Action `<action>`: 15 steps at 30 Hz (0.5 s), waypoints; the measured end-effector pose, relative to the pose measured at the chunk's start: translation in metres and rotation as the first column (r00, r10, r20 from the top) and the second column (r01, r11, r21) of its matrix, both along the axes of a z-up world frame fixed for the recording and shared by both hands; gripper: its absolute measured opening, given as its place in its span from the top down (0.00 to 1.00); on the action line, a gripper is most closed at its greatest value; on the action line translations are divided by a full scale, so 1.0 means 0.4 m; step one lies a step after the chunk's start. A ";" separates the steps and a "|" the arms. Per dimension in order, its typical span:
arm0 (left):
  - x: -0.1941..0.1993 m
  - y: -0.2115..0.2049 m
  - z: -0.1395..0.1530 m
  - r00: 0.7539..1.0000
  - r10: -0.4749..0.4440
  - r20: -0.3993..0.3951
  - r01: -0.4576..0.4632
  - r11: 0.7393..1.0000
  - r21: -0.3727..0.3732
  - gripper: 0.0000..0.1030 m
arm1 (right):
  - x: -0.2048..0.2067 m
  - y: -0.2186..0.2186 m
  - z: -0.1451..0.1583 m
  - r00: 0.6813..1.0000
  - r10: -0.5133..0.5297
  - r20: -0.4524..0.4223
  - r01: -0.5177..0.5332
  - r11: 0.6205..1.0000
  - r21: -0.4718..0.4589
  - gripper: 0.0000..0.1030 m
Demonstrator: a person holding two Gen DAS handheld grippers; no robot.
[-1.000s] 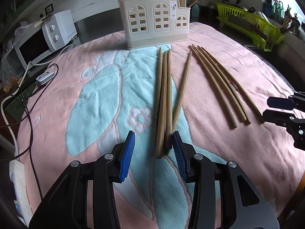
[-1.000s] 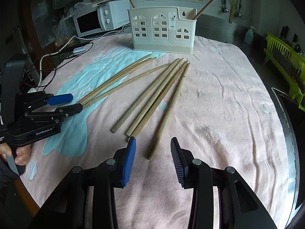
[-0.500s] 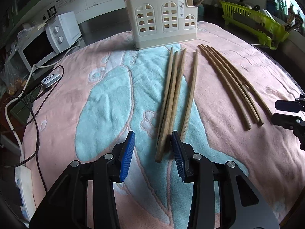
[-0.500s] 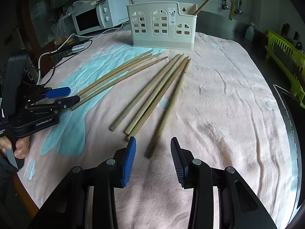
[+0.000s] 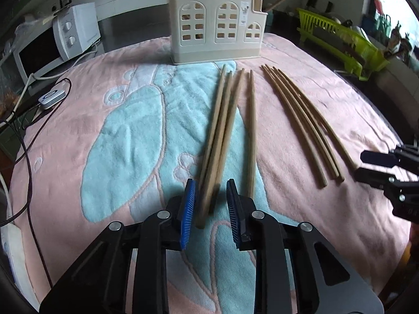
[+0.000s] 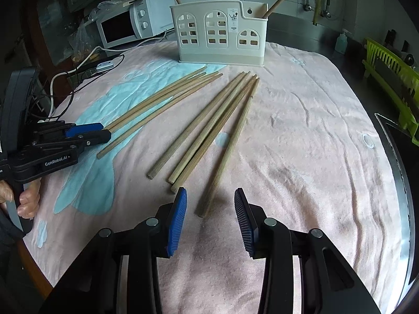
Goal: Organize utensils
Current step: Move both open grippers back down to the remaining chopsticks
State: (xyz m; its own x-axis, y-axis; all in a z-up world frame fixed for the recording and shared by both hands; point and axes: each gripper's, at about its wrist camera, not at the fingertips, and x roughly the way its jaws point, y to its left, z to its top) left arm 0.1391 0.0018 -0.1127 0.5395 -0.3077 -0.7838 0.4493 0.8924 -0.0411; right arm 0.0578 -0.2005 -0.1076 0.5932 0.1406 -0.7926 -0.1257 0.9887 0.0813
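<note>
Nearest me, the left gripper (image 5: pixel 210 204) has its blue-padded jaws closing around the near ends of a cluster of three long wooden chopsticks (image 5: pixel 222 130). The pads straddle the sticks, but a sliver of gap shows on each side, so I judge the grip not yet made. The cluster's long axis runs straight away from the jaws toward the holder, so the closing pinches across it. A fourth wooden chopstick (image 5: pixel 252 130) lies just outside the right jaw.

My right gripper (image 6: pixel 210 218) hovers partly open and empty; a single wooden chopstick (image 6: pixel 230 144) ends just ahead of its jaws, pointing away.

Both groups lie on the pink-and-blue towel covering the surface (image 6: pixel 301 144). Farthest off stands the cream plastic utensil holder with arched windows (image 5: pixel 216 26), a stick already leaning at each end.
</note>
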 end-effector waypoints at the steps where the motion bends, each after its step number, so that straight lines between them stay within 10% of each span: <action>1: 0.004 0.003 0.003 1.000 0.010 0.003 -0.009 1.000 -0.003 0.76 | 0.000 -0.001 0.001 1.000 -0.001 0.001 0.001 1.000 0.001 0.64; 15: -0.022 -0.028 0.006 0.999 -0.018 0.042 0.018 1.000 0.023 0.85 | 0.005 -0.004 -0.012 1.000 -0.005 -0.014 0.005 1.000 0.004 0.66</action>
